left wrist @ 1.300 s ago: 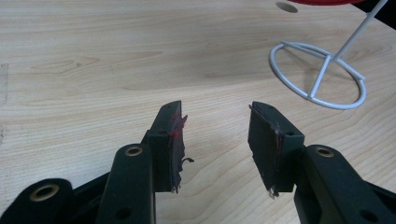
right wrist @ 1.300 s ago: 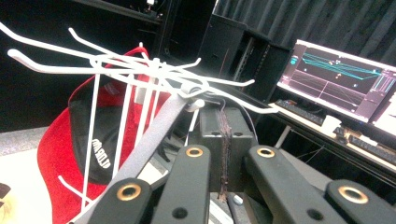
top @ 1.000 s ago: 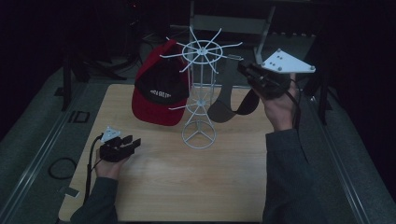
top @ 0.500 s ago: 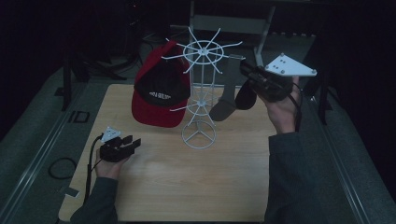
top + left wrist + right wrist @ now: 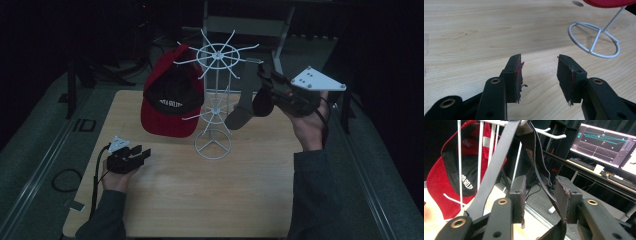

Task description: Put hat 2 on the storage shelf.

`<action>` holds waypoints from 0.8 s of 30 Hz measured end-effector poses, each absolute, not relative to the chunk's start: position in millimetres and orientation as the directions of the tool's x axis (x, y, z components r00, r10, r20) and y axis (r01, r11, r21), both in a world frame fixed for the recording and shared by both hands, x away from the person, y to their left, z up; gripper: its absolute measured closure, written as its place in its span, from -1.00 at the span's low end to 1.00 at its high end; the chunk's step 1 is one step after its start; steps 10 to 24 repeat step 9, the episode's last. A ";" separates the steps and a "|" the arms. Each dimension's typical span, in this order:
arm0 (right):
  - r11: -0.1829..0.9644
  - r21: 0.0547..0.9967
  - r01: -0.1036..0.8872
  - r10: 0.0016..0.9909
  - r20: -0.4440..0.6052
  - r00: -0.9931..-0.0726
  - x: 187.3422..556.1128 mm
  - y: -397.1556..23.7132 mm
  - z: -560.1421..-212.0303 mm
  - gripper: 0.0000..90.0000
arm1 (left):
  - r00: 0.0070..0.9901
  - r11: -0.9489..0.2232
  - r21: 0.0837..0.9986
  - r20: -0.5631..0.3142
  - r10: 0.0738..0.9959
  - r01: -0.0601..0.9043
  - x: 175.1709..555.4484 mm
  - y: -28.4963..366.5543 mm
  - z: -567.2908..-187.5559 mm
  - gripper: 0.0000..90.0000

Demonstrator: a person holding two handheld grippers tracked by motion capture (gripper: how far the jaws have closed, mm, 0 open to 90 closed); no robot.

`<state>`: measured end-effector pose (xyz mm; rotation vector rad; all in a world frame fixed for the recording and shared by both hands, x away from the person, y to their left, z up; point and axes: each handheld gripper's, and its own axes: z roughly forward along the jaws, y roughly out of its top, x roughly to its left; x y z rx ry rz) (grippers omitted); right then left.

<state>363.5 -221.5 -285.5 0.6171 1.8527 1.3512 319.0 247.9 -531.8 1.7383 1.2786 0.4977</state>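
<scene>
now that the dark grey cap (image 5: 242,107) hangs on the white wire rack (image 5: 216,100), we've just been opening the right gripper (image 5: 267,82) off it; left gripper (image 5: 137,156) rests wide, empty.

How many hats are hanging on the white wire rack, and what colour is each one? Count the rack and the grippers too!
Red baseball cap: 1
Dark grey cap: 1
White wire rack: 1
Black two-jaw grippers: 2, the left gripper and the right gripper
Total: 5
</scene>
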 end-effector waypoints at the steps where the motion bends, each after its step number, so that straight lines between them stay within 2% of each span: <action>1: 0.324 0.945 -0.047 0.745 -0.285 -0.603 363.1 -222.7 -286.4 0.32 | 0.386 -0.067 0.835 -0.180 0.905 0.546 319.0 247.9 -531.9 0.23; 8: 0.287 0.957 -0.035 0.763 -0.251 -0.596 357.1 -232.3 -297.8 0.20 | 0.385 -0.066 0.834 -0.182 0.905 0.548 318.7 247.2 -532.4 0.23; 24: 0.287 0.957 -0.035 0.763 -0.251 -0.596 357.1 -232.3 -297.8 0.20 | 0.385 -0.066 0.834 -0.182 0.905 0.548 318.7 247.2 -532.4 0.23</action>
